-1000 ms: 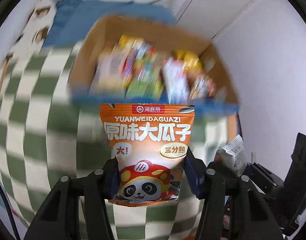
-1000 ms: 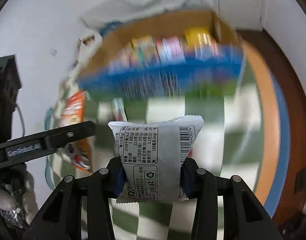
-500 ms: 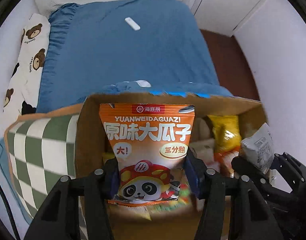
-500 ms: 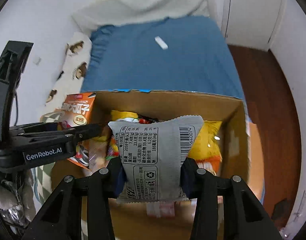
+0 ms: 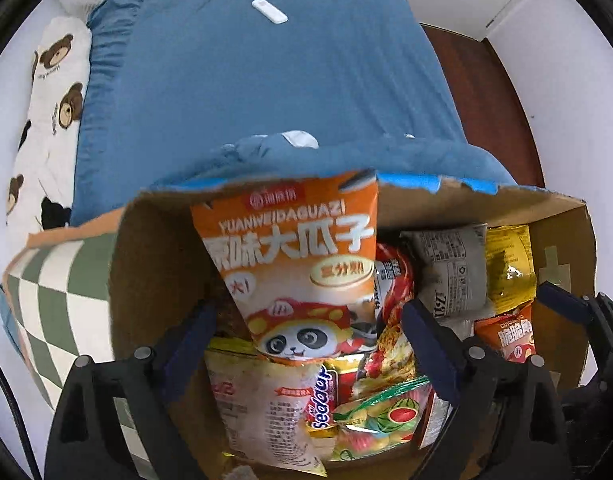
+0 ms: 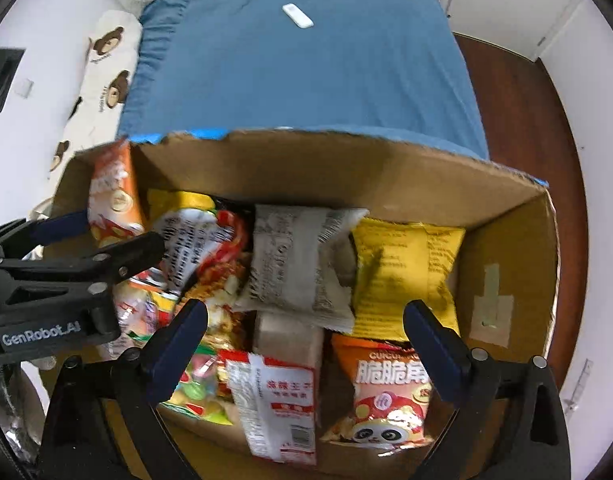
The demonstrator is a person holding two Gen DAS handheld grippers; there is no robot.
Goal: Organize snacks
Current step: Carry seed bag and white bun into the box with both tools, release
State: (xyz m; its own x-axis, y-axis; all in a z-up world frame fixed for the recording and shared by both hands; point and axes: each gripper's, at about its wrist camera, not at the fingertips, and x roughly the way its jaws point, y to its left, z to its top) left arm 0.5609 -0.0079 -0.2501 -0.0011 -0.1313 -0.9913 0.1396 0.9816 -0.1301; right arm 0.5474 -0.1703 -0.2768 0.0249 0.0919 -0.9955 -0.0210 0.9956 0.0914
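An open cardboard box [image 5: 158, 264] [image 6: 506, 248] holds several snack packets. My left gripper [image 5: 306, 340] is open above it; the orange sunflower-seed bag [image 5: 298, 272] stands loose between its fingers, against the box's left part, and shows in the right wrist view [image 6: 112, 200]. My right gripper [image 6: 306, 340] is open over the box; the grey packet [image 6: 294, 264] lies free on the other snacks, beside a yellow packet [image 6: 402, 276], and shows in the left wrist view [image 5: 450, 272].
The box sits on a green-and-white checked cloth [image 5: 54, 304]. Behind it is a blue bed [image 5: 266, 80] with a small white remote [image 5: 269, 11] and a bear-print pillow [image 5: 46, 120]. Wooden floor [image 6: 522, 128] and white walls lie to the right.
Both grippers have opened over the box. The orange bag and the grey packet have left the jaws and dropped in among the other snacks.
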